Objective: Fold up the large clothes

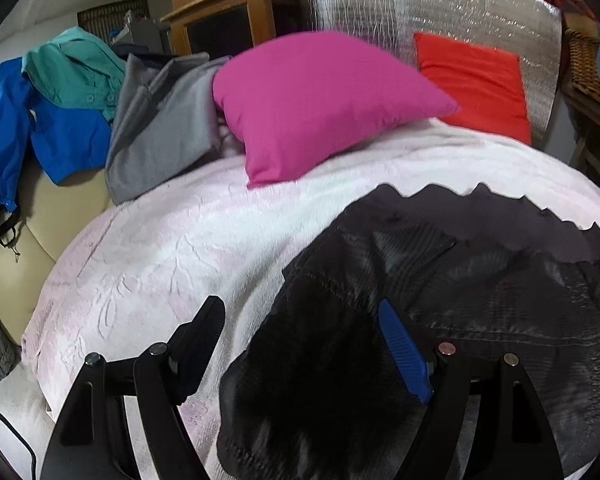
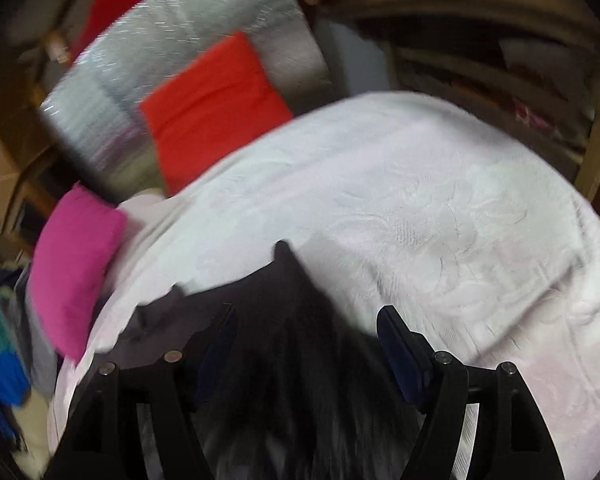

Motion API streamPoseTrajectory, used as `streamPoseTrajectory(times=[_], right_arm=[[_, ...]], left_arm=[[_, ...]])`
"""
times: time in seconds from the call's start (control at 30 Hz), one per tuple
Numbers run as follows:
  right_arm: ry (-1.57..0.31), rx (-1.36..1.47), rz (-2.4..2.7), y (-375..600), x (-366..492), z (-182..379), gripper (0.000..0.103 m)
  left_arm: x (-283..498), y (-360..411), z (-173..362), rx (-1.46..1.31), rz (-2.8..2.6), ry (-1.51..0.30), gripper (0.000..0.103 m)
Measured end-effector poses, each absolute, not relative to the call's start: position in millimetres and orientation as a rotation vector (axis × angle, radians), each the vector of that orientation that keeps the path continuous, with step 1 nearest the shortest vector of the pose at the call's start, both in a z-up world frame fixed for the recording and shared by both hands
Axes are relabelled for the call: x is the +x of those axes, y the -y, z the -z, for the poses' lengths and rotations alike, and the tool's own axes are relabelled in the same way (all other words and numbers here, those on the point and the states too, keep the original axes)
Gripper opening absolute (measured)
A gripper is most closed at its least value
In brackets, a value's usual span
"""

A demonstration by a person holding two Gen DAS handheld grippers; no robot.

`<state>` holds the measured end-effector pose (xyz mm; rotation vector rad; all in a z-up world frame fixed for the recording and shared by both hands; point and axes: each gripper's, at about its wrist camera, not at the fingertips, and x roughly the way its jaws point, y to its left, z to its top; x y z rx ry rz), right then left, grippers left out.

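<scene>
A large dark grey-black garment lies spread on a white embossed bedspread. My left gripper is open just above the garment's left edge, its fingers apart with nothing between them. In the blurred right wrist view the same dark garment lies under my right gripper, which is open over its near right corner. The bedspread stretches beyond it.
A magenta pillow and a red pillow rest at the bed's head against a silver foil panel. A grey garment, a teal one and a blue one are piled at left. A wicker basket stands at right.
</scene>
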<state>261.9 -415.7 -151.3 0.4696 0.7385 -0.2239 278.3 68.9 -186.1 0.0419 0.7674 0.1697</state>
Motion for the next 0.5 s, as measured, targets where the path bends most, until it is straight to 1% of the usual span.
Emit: streamPoseTrajectory(times=[0.1,0.17,0.3,0.5], right_arm=[[-0.734,0.411,0.162,392.4,235.9,145.2,0.068],[-0.747,0.362,0.131,374.6,220.7,143.9,0.056],[-0.792,0.276,0.041,327.3,199.5,155.6,0.054],[-0.839,0.236,-0.012,294.4,188.7,176.7,0.054]], left_arm=[[270.2,-64.8,179.7,0.058,-0.162,-0.728,0.080],[264.2,-61.2,176.5,0.065,-0.152,-0.707,0.080],[253.7,-52.8,172.2,0.084,-0.123,-0.667,0.080],[242.9,-38.8,168.5,0.118,-0.088,-0.629,0.080]])
